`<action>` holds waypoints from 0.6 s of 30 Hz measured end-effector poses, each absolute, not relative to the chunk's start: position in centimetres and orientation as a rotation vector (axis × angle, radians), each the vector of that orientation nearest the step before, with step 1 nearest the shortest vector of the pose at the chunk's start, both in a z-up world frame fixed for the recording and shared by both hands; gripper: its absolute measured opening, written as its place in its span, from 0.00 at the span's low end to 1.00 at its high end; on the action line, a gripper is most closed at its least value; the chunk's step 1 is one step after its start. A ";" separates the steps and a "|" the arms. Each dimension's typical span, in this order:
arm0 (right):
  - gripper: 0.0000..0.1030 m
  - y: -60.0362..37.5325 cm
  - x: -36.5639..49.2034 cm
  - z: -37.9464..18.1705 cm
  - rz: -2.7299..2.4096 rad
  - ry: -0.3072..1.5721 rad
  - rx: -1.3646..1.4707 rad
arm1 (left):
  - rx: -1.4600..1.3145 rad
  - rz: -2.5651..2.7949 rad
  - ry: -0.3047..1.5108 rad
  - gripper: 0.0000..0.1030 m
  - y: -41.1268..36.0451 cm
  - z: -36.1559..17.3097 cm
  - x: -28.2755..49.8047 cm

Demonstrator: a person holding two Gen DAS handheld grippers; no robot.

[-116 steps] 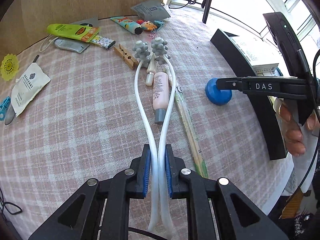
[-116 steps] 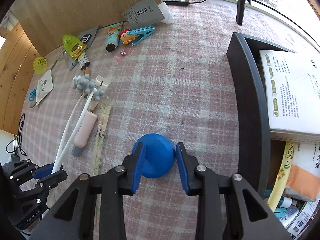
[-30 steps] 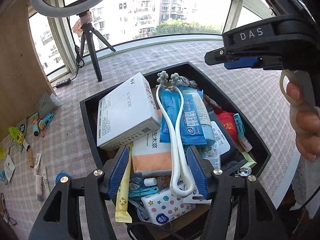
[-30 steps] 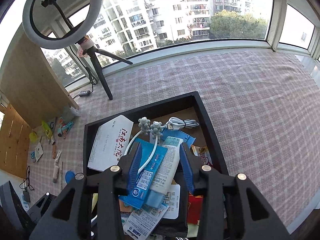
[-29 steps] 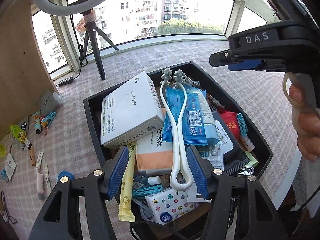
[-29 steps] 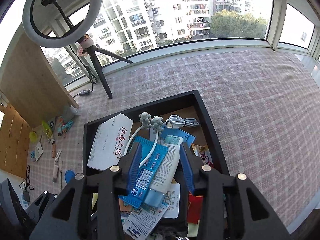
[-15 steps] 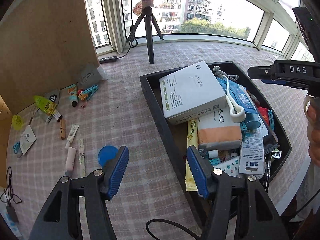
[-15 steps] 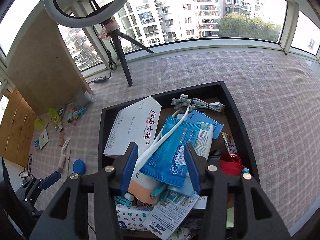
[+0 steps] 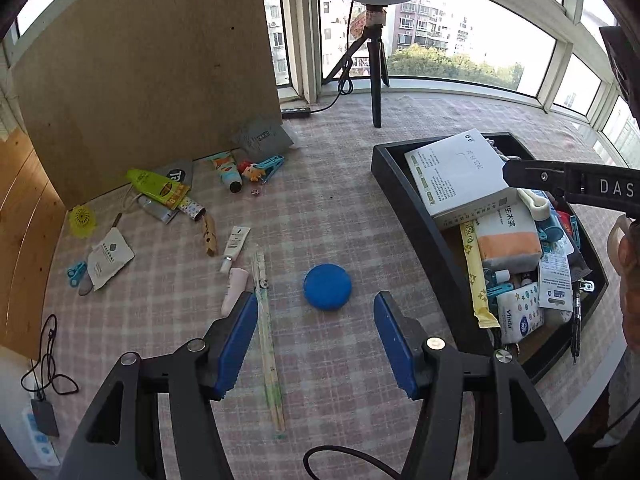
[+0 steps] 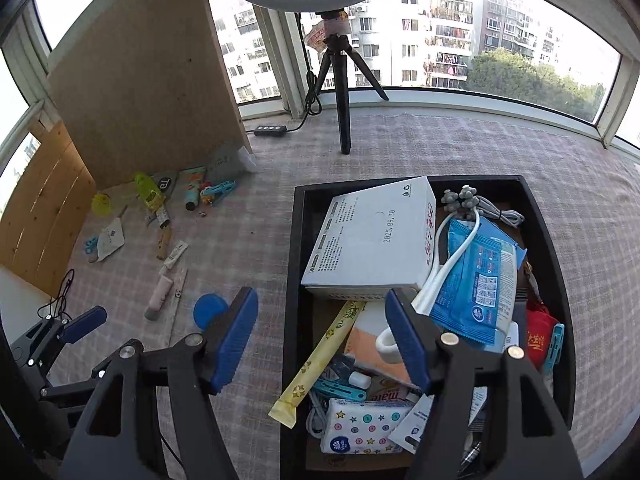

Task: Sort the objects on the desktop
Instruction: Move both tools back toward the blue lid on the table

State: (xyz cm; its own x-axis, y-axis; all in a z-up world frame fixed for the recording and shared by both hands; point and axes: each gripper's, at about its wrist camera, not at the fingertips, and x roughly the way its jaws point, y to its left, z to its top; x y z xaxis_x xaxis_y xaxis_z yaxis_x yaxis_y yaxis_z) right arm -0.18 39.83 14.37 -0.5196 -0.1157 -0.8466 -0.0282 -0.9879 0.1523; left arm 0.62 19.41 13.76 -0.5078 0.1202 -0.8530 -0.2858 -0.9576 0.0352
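Two hand-held grippers: both empty, fingers spread wide apart.
Blue disc point(image 9: 327, 287): flat on the desk point(image 9: 320, 208), just ahead of the left hand-held gripper point(image 9: 314, 346) and between the lines of its two fingers, touching neither.
Same disc, right view point(image 10: 208, 310): partly hidden behind the left finger of the right hand-held gripper point(image 10: 320, 344).
Chopstick sleeve point(image 9: 267, 340): lies lengthwise beside the left finger of the left hand-held gripper, passing under its tip.
Pink tube point(image 9: 234, 290): just left of that sleeve.
Black tray point(image 10: 298, 240): ahead of the right hand-held gripper, whose right finger hangs over it; crowded with a white box point(image 10: 372, 240), a blue packet point(image 10: 476, 284) and a white massager point(image 10: 440, 264).
Far clutter: packets and clips well ahead and left, near the wooden board point(image 9: 152, 64).
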 end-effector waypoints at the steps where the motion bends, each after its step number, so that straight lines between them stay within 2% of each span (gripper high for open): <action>1: 0.63 39.1 -0.2 14.3 -2.683 -0.214 1.511 | -1.413 2.534 0.251 0.56 18.8 13.7 0.6; 10: 0.63 34.2 -0.6 12.9 -2.610 -0.197 1.531 | -1.434 2.581 0.261 0.56 12.8 13.2 -0.7; 18: 0.63 30.2 -1.5 9.6 -2.517 -0.124 1.585 | -1.552 2.574 0.272 0.54 6.9 10.2 -3.4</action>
State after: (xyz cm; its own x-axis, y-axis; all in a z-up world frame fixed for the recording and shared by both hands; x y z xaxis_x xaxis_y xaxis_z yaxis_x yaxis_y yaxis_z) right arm -1.54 30.16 9.57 -0.4235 -0.1827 -0.8873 0.0949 -0.9830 0.1571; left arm -3.37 6.87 10.20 -0.4654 0.0132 -0.8850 -0.1977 -0.9762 0.0894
